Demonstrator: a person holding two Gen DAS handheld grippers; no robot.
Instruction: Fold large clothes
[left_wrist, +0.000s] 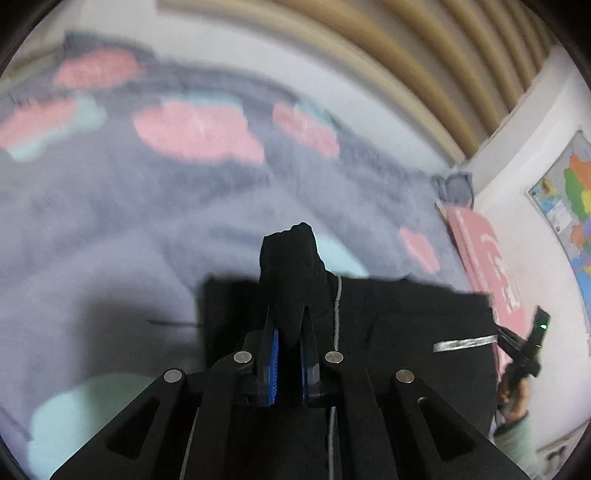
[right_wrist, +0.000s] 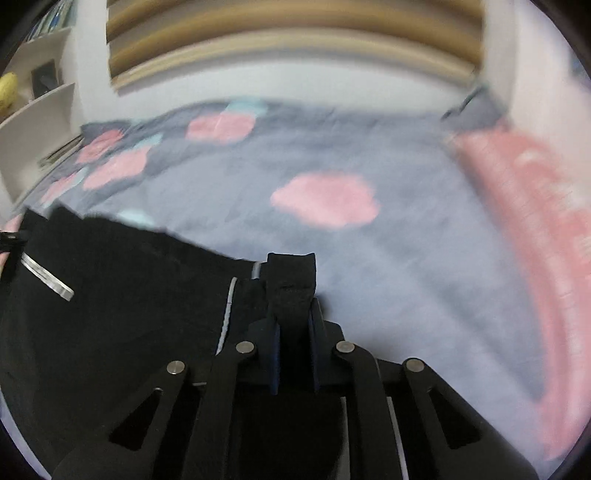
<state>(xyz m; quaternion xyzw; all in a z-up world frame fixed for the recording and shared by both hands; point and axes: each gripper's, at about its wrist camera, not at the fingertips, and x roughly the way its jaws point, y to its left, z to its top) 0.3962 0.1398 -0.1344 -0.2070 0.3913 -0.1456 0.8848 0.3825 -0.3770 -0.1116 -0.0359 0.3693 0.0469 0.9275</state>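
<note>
Both tongs were clamped on a black garment: the left gripper pinched a bunched corner that stuck up past its fingertips, and the right gripper pinched another corner likewise. Between them the garment spread flat over a grey bedspread with pink patches.
</note>
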